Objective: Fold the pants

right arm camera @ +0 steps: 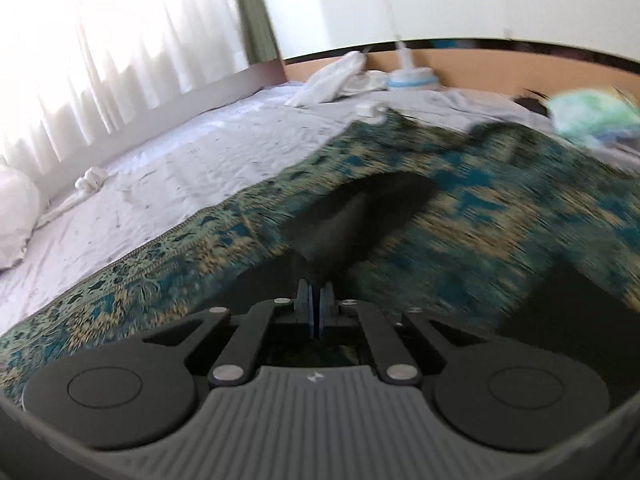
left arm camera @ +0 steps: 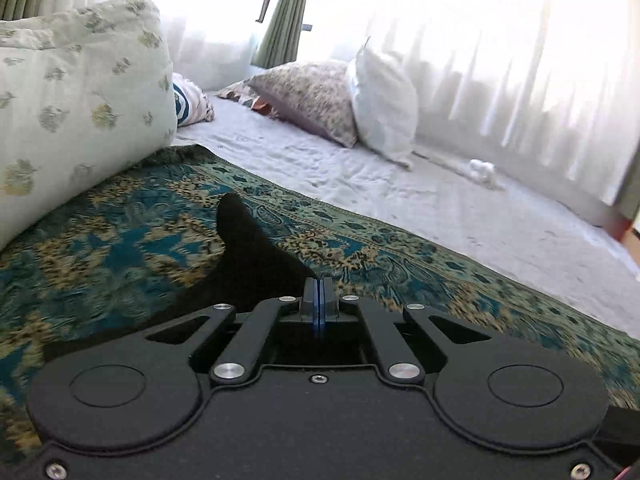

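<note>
**Both grippers pinched on black pants over patterned spread**

Left gripper [left arm camera: 319, 282]: jaws pressed together, black pants [left arm camera: 248, 256] caught between them; a pointed flap stands up and leans away to the left. Right gripper [right arm camera: 316, 286]: jaws nearly together, nipping dark cloth; blurred. Right view alone shows the pants running away from the tips toward the upper right across the teal-and-gold spread [right arm camera: 168, 268]. Left view alone shows the floral pillow [left arm camera: 76, 92] touching the spread's left part. Pale sheet [left arm camera: 400, 196] lies beyond.
</note>
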A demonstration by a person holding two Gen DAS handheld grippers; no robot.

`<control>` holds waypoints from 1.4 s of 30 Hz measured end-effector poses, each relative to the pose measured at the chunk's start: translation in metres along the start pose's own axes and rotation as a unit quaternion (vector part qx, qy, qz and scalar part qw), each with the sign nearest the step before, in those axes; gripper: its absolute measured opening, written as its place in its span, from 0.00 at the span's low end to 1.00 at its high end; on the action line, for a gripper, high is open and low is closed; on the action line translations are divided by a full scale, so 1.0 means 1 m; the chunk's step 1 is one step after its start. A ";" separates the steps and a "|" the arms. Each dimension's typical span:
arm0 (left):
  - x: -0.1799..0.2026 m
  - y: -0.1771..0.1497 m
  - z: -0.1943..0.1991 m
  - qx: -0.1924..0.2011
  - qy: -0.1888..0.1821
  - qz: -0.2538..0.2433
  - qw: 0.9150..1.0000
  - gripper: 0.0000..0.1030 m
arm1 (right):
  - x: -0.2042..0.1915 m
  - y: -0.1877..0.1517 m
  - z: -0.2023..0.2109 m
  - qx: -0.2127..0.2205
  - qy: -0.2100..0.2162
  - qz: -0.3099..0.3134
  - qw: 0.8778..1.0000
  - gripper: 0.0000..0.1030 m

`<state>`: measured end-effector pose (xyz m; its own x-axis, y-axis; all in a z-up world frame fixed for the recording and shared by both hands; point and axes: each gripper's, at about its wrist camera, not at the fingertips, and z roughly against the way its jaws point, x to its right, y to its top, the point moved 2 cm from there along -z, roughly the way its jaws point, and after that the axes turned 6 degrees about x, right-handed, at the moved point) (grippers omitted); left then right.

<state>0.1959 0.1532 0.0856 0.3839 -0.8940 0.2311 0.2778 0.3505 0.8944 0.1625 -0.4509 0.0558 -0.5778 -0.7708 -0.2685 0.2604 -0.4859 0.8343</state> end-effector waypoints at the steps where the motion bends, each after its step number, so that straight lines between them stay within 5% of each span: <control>1: -0.005 -0.002 0.012 0.004 -0.004 -0.003 1.000 0.02 | 0.009 -0.004 0.012 -0.002 0.000 -0.008 1.000 0.04; 7: -0.037 -0.031 0.068 0.000 -0.002 -0.033 0.999 0.02 | 0.051 -0.045 0.082 0.001 -0.022 0.000 1.000 0.05; 17: -0.082 -0.070 0.095 -0.040 0.016 -0.025 0.999 0.02 | 0.089 -0.093 0.142 -0.011 -0.059 -0.006 0.998 0.05; 42: -0.100 -0.102 0.101 -0.078 0.051 -0.090 0.991 0.02 | 0.098 -0.131 0.177 0.004 -0.116 0.088 0.989 0.09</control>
<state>0.0402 0.1791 0.0098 0.4009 -0.9158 0.0250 0.4803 0.2333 0.8455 -0.0655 -0.3894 0.0053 -0.6868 -0.7269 -0.0010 0.3672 -0.3482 0.8625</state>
